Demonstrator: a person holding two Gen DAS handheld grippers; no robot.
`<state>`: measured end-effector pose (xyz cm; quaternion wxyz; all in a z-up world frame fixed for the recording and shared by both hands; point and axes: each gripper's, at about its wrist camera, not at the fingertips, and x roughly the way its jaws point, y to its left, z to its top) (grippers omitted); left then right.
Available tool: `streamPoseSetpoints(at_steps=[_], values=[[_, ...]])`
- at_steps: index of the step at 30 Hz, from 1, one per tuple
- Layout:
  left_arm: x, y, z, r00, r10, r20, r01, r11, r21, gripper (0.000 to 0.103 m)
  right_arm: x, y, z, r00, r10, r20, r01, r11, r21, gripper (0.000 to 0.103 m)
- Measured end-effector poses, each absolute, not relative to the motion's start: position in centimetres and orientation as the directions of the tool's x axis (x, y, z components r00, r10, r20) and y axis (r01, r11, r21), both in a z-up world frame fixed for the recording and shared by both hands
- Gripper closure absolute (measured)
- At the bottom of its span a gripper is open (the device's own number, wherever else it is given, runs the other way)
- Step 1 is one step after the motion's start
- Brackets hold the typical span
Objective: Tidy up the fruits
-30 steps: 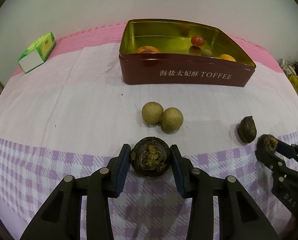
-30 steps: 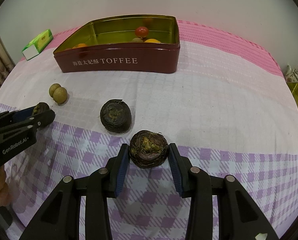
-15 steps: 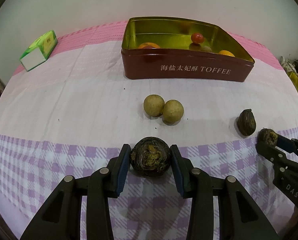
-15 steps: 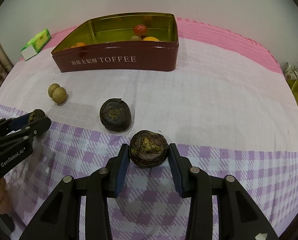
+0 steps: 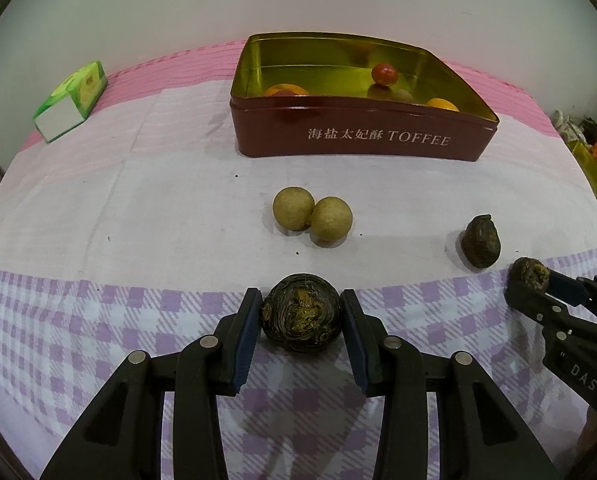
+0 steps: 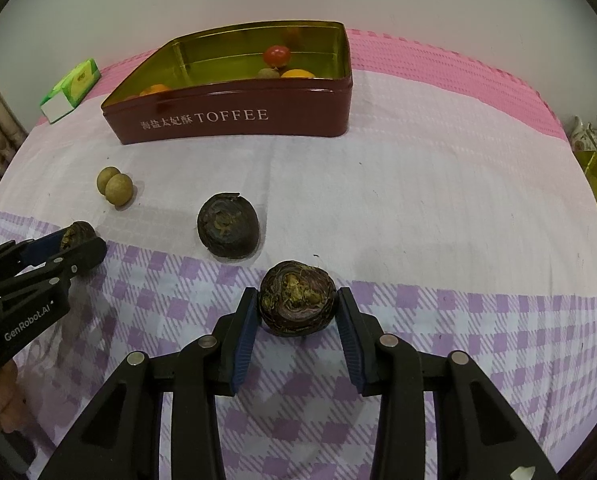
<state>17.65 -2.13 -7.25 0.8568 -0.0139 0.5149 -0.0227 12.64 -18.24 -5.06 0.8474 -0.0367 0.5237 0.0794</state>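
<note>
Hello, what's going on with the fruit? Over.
Left gripper and right gripper each clamp a dark fruit. Tin ahead. Path clear.

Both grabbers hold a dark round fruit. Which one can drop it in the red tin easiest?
Probably the left gripper: the toffee tin sits straight ahead of it. For the right gripper, the tin lies off to its left. Each grips a dark fruit.
</note>
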Motion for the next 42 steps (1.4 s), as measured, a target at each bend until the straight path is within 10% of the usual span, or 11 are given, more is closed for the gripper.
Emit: streamPoseSetpoints(at_steps=[42], values=[[21.1, -1.1, -2.0, 0.554, -0.087, -0.828, 0.018, 0.996, -0.092, 0.062, 15.3, -16.6, 0.6, 0.510, 0.142, -0.848, -0.256, 0.967, 0.008, 0.067]])
